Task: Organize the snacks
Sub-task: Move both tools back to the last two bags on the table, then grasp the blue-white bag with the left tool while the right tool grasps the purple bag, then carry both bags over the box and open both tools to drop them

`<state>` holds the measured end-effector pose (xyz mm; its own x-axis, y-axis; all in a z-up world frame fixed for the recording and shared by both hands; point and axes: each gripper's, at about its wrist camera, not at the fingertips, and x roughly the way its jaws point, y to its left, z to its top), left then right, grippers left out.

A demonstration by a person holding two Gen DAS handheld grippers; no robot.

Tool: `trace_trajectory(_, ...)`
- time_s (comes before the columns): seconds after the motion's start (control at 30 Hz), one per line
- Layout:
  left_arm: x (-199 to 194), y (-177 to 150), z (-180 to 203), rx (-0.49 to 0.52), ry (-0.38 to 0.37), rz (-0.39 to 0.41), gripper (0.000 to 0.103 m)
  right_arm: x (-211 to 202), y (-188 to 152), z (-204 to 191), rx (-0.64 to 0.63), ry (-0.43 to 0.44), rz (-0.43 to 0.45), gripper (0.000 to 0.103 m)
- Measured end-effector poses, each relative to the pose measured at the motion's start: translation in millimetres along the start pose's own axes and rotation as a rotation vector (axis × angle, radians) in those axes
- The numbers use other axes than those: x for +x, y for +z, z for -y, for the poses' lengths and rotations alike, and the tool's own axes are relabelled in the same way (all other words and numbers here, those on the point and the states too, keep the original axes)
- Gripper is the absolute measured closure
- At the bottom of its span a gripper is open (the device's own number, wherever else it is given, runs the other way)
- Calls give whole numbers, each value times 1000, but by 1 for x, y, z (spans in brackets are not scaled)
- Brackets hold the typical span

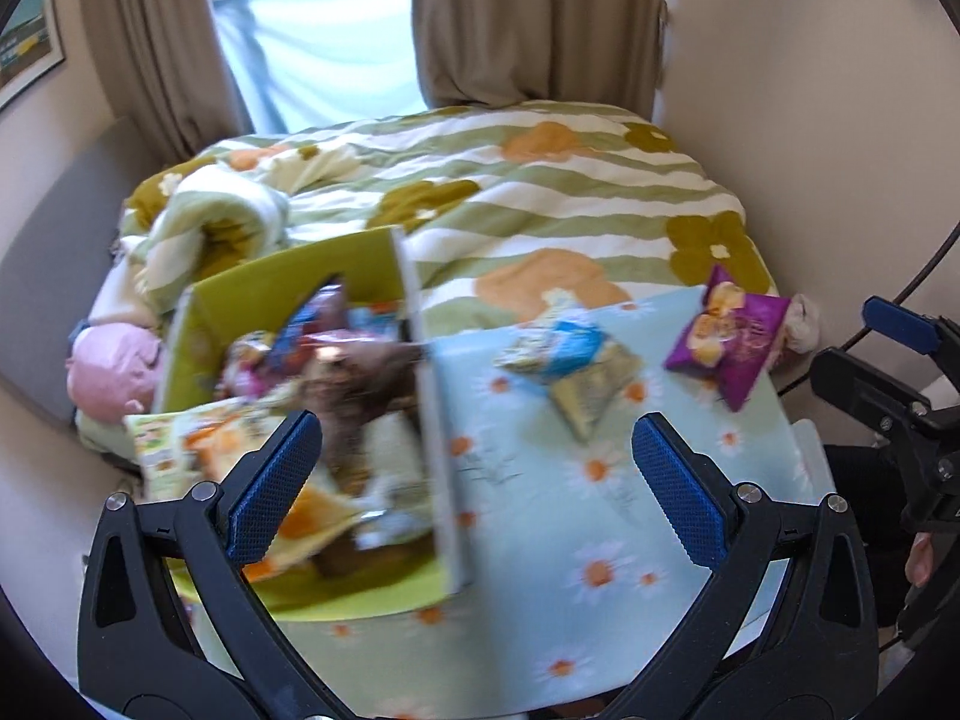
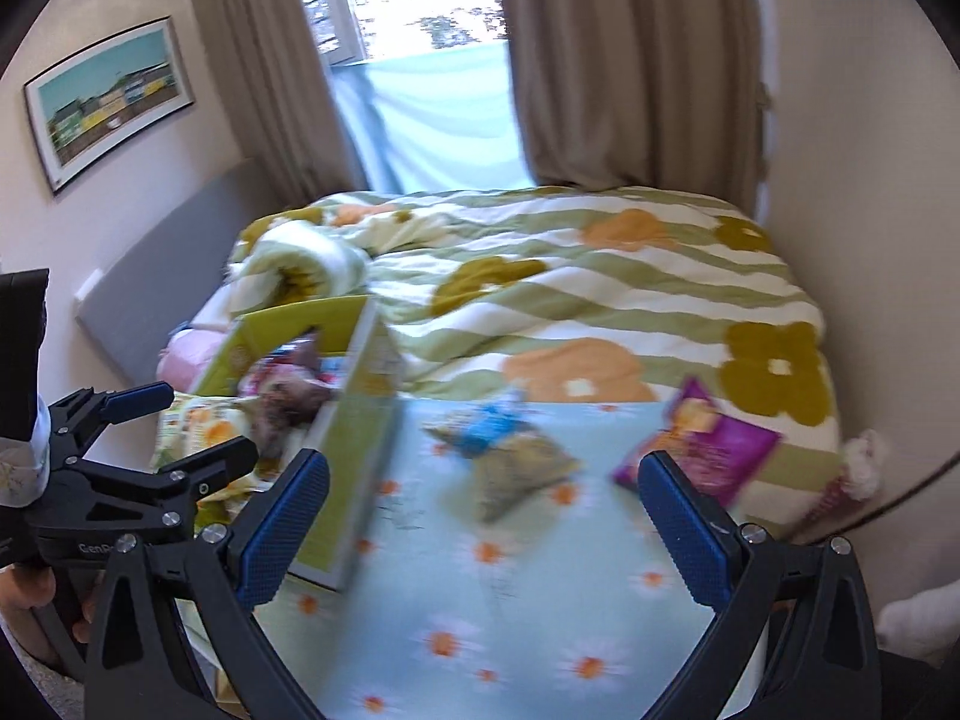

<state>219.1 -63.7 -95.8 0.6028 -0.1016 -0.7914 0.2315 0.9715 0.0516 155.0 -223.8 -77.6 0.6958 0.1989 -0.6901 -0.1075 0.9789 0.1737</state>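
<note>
A green cardboard box (image 1: pixel 282 276) (image 2: pixel 354 468) stands at the left of a light-blue daisy cloth (image 1: pixel 540 540) (image 2: pixel 510 612); several snack packets lie inside it, blurred. Two overlapping packets, blue (image 1: pixel 561 348) (image 2: pixel 489 423) and grey-gold (image 1: pixel 591 399) (image 2: pixel 516 468), lie on the cloth's middle. A purple snack bag (image 1: pixel 729 339) (image 2: pixel 711 438) rests at the cloth's far right. My left gripper (image 1: pixel 477 456) hangs open over the box's right wall, nothing between its fingers. My right gripper (image 2: pixel 483 492) is open above the cloth, near the overlapping packets.
The cloth lies on the near part of a bed whose striped flower duvet (image 1: pixel 540 192) (image 2: pixel 600 300) stretches to the curtains (image 1: pixel 528 18) and window. A rolled blanket (image 1: pixel 222 222) and pink pillow (image 1: pixel 111 372) sit left of the box. Walls close in on both sides.
</note>
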Motion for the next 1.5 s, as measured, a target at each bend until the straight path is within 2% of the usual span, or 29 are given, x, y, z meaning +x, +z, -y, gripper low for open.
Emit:
trace_trajectory(0.23,55,19,61,-76,24,-63,0,8,4,89,18,-53,-38,0)
trace_trajectory(0.53,159,24,73,-252,94,-156,0,79,-4,181,97,-5,-143,0)
trace_trajectory(0.8,232,20,64,-367,153,-212,0,141,-20,204,148,61,-217,0)
trace_trajectory(1.0,257,13,57,-409,116,-223,0,168,-28,209,203,118,-246,0)
trace_trajectory(1.03,259,11,56,-416,101,-225,3,171,-28,209,205,127,-248,0)
trace_trajectory(1.13,264,6,53,-440,31,-227,25,178,-28,206,201,142,-257,0)
trace_trajectory(1.2,265,4,52,-457,-2,-226,34,181,-27,203,200,147,-258,0)
trace_trajectory(1.37,260,1,57,-420,-2,-219,44,187,-29,197,202,149,-262,0)
trace_trajectory(1.5,249,-5,58,-410,-6,-223,46,191,-32,196,217,149,-272,0)
